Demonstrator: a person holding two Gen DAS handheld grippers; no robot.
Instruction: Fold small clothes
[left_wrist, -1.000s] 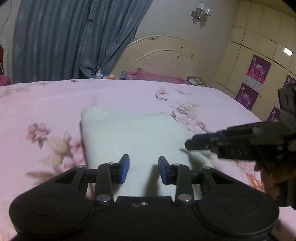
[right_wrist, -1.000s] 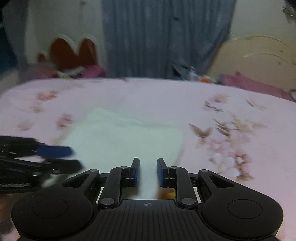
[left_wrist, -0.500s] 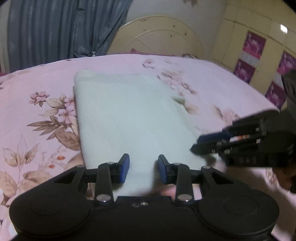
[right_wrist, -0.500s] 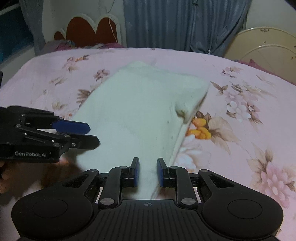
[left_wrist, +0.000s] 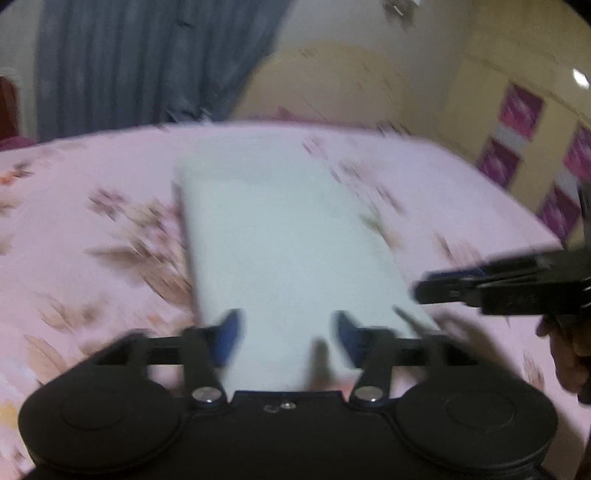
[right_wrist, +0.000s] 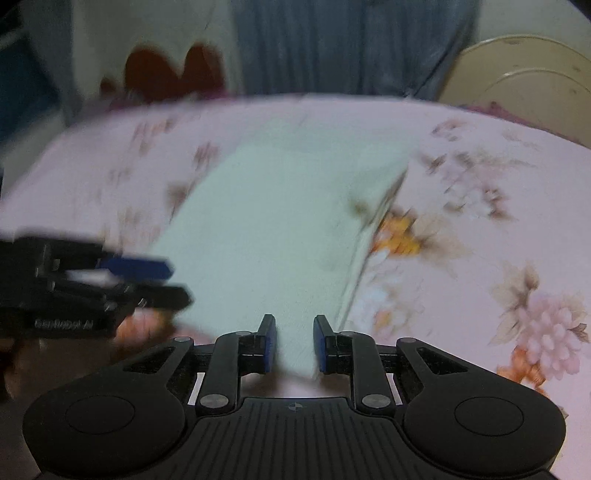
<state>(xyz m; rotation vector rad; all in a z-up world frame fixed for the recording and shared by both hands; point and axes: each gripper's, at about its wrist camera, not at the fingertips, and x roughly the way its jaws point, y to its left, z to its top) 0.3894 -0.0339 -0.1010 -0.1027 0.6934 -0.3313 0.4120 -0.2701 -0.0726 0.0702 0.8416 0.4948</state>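
The folded white cloth (left_wrist: 288, 236) lies on the floral bedsheet (left_wrist: 92, 221), running toward 12 o'clock from both grippers. The left gripper (left_wrist: 286, 332) is opening over its near edge; the right gripper (right_wrist: 294, 341) stands slightly parted, cloth between its pads, grip unclear. Lettering on the left gripper is blurred

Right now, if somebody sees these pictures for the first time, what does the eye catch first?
First, the pale folded cloth, a long rectangle in the middle of the pink flowered bed. Next, the two black claws at its near end: the left claw is opening with cloth between its blue pads, and the right claw is narrow on the near right corner.
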